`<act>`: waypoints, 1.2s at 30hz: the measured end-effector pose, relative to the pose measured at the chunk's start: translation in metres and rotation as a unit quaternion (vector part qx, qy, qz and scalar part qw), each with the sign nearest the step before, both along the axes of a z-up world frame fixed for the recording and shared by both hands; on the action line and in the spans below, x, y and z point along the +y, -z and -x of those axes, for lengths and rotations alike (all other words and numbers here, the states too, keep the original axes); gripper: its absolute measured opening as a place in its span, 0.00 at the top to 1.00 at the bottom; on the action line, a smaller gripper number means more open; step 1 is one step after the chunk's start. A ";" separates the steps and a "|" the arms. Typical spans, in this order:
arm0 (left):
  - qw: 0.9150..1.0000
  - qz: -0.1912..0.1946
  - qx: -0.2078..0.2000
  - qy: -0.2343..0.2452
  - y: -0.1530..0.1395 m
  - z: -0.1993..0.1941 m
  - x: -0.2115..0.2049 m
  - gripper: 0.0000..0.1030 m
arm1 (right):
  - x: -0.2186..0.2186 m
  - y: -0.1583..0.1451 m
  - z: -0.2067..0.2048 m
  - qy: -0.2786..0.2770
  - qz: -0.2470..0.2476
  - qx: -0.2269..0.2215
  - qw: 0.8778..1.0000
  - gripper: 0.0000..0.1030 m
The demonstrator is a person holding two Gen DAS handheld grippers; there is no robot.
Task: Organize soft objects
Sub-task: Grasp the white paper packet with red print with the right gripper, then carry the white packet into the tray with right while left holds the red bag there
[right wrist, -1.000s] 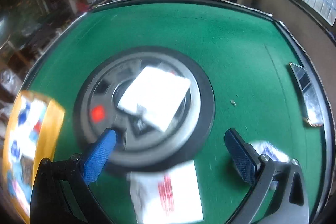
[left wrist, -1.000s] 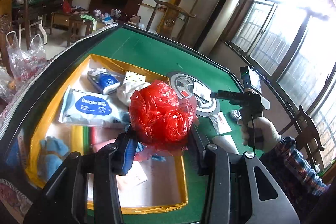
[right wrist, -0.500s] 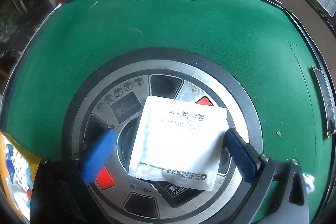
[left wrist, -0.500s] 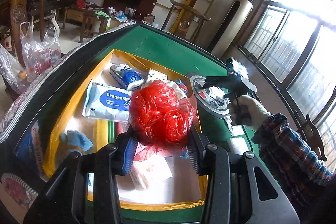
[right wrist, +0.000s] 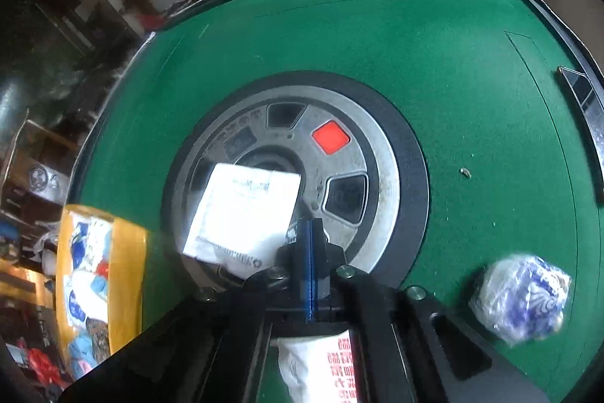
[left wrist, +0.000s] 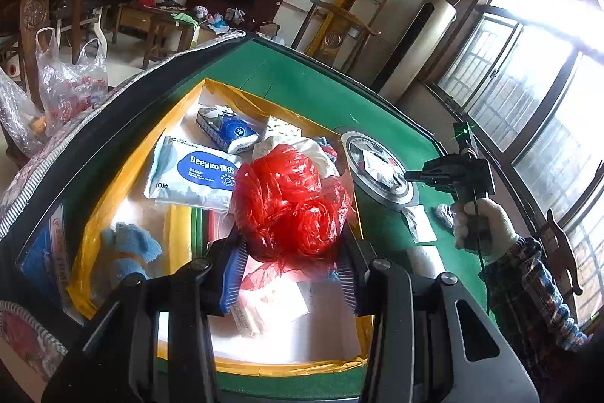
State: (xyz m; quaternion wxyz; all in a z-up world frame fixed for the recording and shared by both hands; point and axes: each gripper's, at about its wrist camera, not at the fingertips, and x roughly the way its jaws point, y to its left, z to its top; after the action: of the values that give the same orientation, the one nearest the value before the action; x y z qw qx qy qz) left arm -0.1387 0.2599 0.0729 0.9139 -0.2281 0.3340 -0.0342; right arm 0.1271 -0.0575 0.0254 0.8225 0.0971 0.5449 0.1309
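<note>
Currently the left tool (left wrist: 290, 263) sits at the lower centre of the left wrist view, jaws partly apart and clamped on a crumpled red plastic bag (left wrist: 290, 203), blue pads pressing it from both sides. Bag hangs over a shallow yellow-rimmed cardboard tray (left wrist: 124, 172) on the green felt counter (left wrist: 302, 89). Inside the tray: white wet-wipes pack with blue oval label (left wrist: 196, 172) at centre left, a smaller blue-and-white patterned pack (left wrist: 226, 131) above it, a light blue fuzzy cloth (left wrist: 130, 246) at lower left, and white cloth (left wrist: 298, 148) just behind the bag.

Right tool (right wrist: 308, 252) is at the lower centre of the right wrist view, jaws fully together, blue pads meeting edge to edge. A flat white sachet with small print (right wrist: 245, 214) lies on the round grey and black centre panel (right wrist: 381, 153) of the counter, its lower right corner reaching the tool tips; whether that corner is pinched, cannot tell. Red square button (right wrist: 331, 137) shows on the panel at upper right of the sachet. A white packet with red characters (right wrist: 321, 361) is at bottom centre, under the tool body. A small clear-wrapped blue-and-white bundle (right wrist: 523, 297) lies on the felt at lower right, blurred.

In the left wrist view a gloved hand (left wrist: 479, 225) with a plaid sleeve (left wrist: 528, 289) grips the right tool at the right of the frame, tips on the centre panel.
</note>
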 end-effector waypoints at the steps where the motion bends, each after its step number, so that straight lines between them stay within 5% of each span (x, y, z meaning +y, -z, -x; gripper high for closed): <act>1: 1.000 -0.001 -0.001 0.001 -0.001 0.001 -0.002 0.61 | -0.001 0.000 0.007 -0.007 -0.008 -0.003 1.000 0.99; 6: 1.000 -0.004 -0.005 0.005 -0.004 0.005 -0.006 0.61 | -0.008 -0.007 0.036 -0.024 -0.007 -0.018 1.000 0.93; 8: 1.000 -0.006 -0.008 0.009 -0.006 0.006 -0.009 0.61 | -0.011 -0.006 0.041 -0.015 0.029 -0.024 0.999 0.52; 10: 1.000 -0.008 -0.009 0.013 -0.007 0.007 -0.011 0.61 | -0.011 -0.008 0.051 -0.010 0.075 -0.050 0.996 0.30; 18: 1.000 -0.005 -0.007 0.020 -0.006 0.006 -0.015 0.61 | -0.003 0.020 0.070 -0.041 0.104 -0.010 0.994 0.30; 20: 1.000 -0.007 -0.007 0.021 -0.007 0.008 -0.016 0.61 | 0.009 0.025 0.074 -0.052 0.124 -0.020 0.991 0.16; 22: 1.000 -0.009 -0.010 0.020 -0.008 0.010 -0.016 0.61 | 0.018 0.027 0.080 -0.062 0.138 -0.036 0.988 0.14; 24: 1.000 -0.009 -0.012 0.017 -0.009 0.012 -0.014 0.61 | 0.020 0.025 0.086 -0.065 0.135 -0.044 0.988 0.23; 26: 1.000 -0.008 -0.014 0.015 -0.009 0.013 -0.011 0.61 | 0.019 0.019 0.091 -0.070 0.130 -0.050 0.988 0.58; 36: 1.000 -0.007 -0.014 0.015 -0.009 0.016 -0.012 0.61 | -0.026 -0.014 0.117 -0.028 0.010 -0.072 0.997 0.88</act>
State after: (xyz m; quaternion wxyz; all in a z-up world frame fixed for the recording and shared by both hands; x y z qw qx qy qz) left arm -0.1549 0.2478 0.0818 0.9192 -0.2166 0.3251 -0.0485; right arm 0.0100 -0.0832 0.0392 0.8567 0.0638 0.4878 0.1552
